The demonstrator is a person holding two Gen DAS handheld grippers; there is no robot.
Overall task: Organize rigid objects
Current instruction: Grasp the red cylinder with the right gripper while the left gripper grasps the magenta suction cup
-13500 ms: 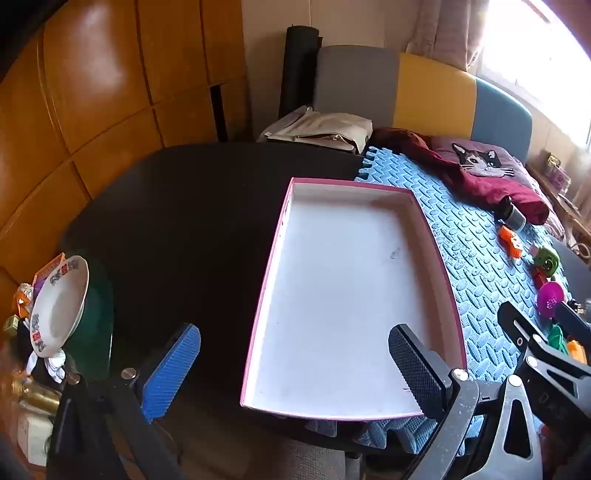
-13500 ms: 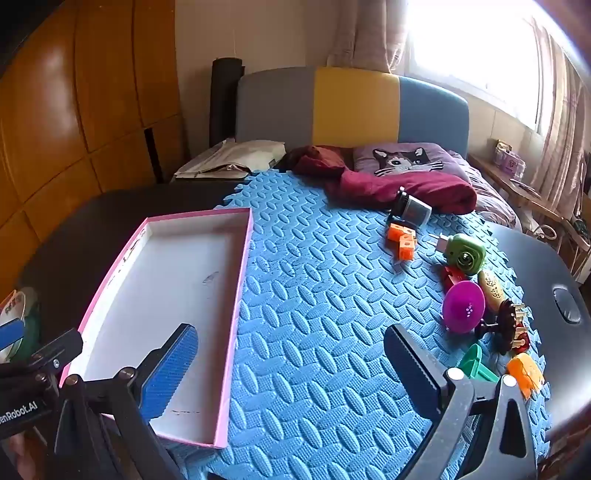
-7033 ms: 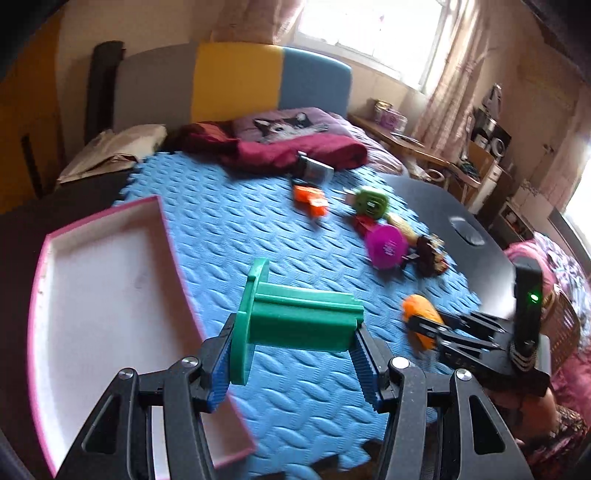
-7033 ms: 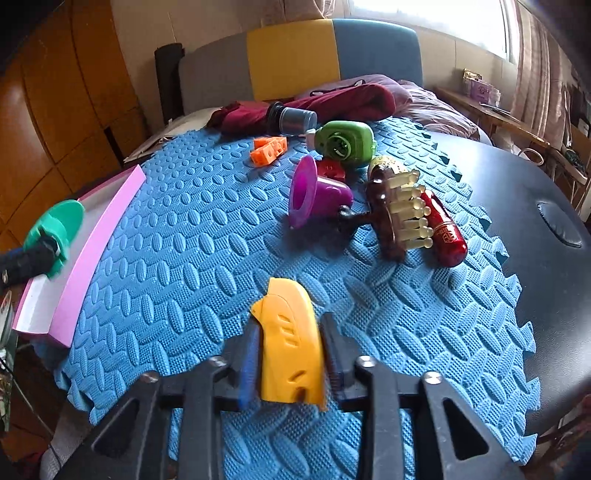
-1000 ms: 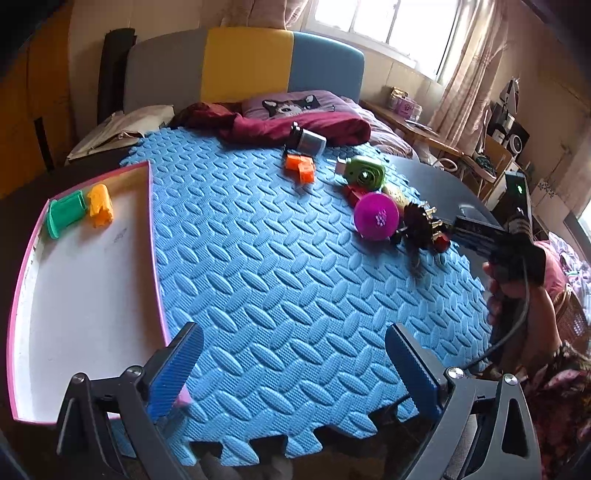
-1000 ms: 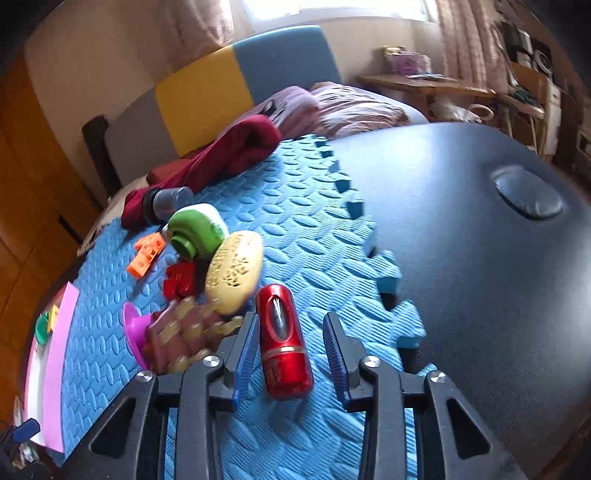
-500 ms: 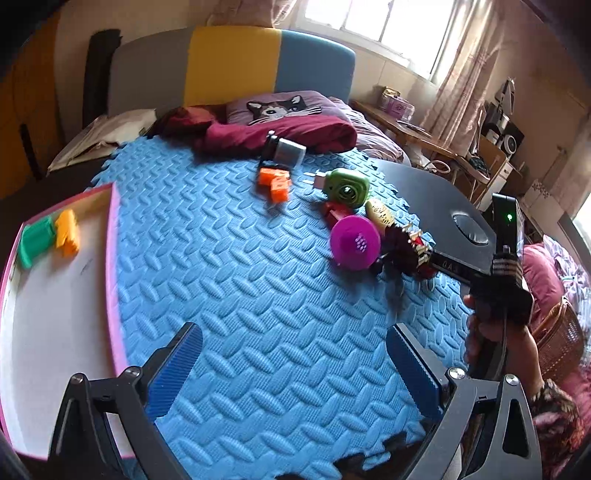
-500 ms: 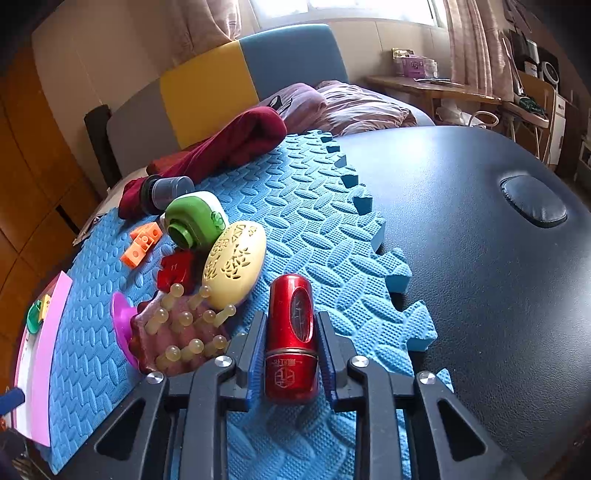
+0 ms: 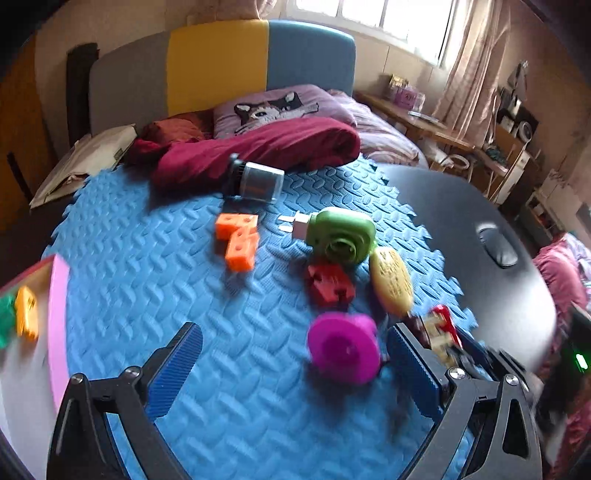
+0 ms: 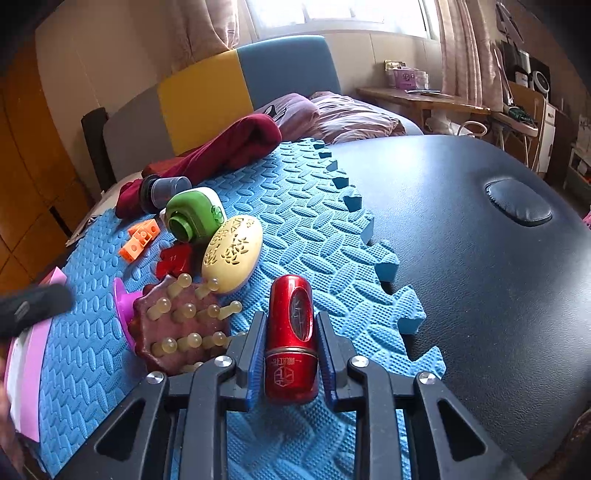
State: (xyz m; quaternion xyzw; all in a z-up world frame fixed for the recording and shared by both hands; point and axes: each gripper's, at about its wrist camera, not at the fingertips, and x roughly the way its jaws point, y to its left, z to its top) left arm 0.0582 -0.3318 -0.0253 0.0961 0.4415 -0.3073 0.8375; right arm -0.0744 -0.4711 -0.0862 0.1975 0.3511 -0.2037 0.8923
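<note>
Right tool (image 10: pixel 290 354), having just closed, is gripping the red cylinder (image 10: pixel 291 332); left tool (image 9: pixel 291 373), wide open and empty, is nearing what is probably a magenta cup (image 9: pixel 343 350).

I'm working in a home bedroom: a bed with a grey-yellow-blue padded headboard (image 9: pixel 218 66), cat-print purple pillow (image 9: pixel 280 109) and curtained window (image 9: pixel 399 26).

The left wrist camera looks forward and down along its fingers (image 9: pixel 177 365) over the blue foam mat (image 9: pixel 147 266), toward the bed beyond. The right wrist camera sits lower and closer, at the mat's notched edge by the black tabletop (image 10: pixel 480 258). Both views share the green round plug-in device (image 9: pixel 341 234) (image 10: pixel 194 214) and orange linked cubes (image 9: pixel 238 240) (image 10: pixel 140 238)
</note>
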